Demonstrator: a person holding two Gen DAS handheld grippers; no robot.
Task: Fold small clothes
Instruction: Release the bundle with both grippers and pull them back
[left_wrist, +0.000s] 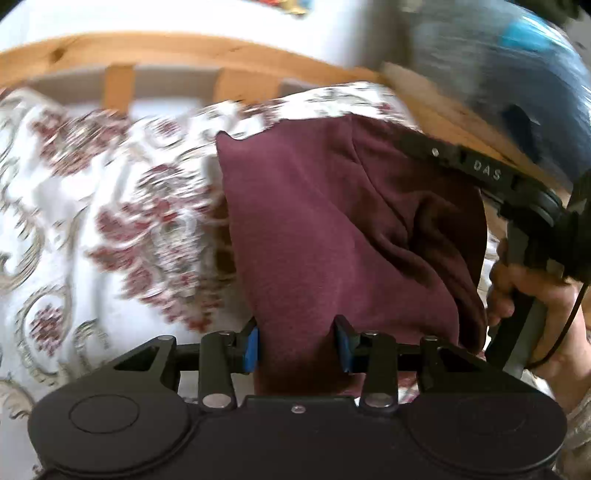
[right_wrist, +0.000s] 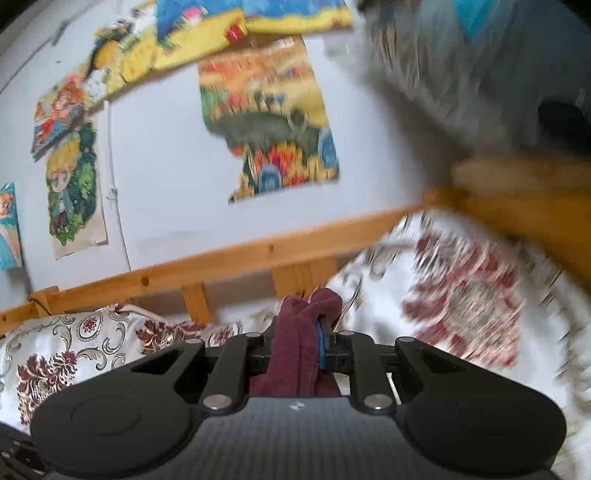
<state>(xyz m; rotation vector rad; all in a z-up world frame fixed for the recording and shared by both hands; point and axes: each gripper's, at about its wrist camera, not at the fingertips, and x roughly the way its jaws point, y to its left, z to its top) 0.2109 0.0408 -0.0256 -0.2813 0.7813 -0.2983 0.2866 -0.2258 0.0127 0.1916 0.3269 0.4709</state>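
Note:
A small maroon garment (left_wrist: 332, 229) hangs stretched above a floral bedspread (left_wrist: 92, 206). My left gripper (left_wrist: 297, 343) is shut on its near edge, with cloth filling the gap between the blue pads (left_wrist: 252, 345). My right gripper (right_wrist: 297, 332) is shut on a bunched part of the same maroon garment (right_wrist: 295, 332). In the left wrist view the right gripper body (left_wrist: 517, 184) and the hand holding it sit at the garment's far right side. Both views are blurred by motion.
A wooden bed rail (left_wrist: 166, 51) runs behind the bedspread, also in the right wrist view (right_wrist: 221, 262). Colourful posters (right_wrist: 266, 110) hang on the white wall. A blurred blue-grey object (left_wrist: 517, 62) sits at upper right.

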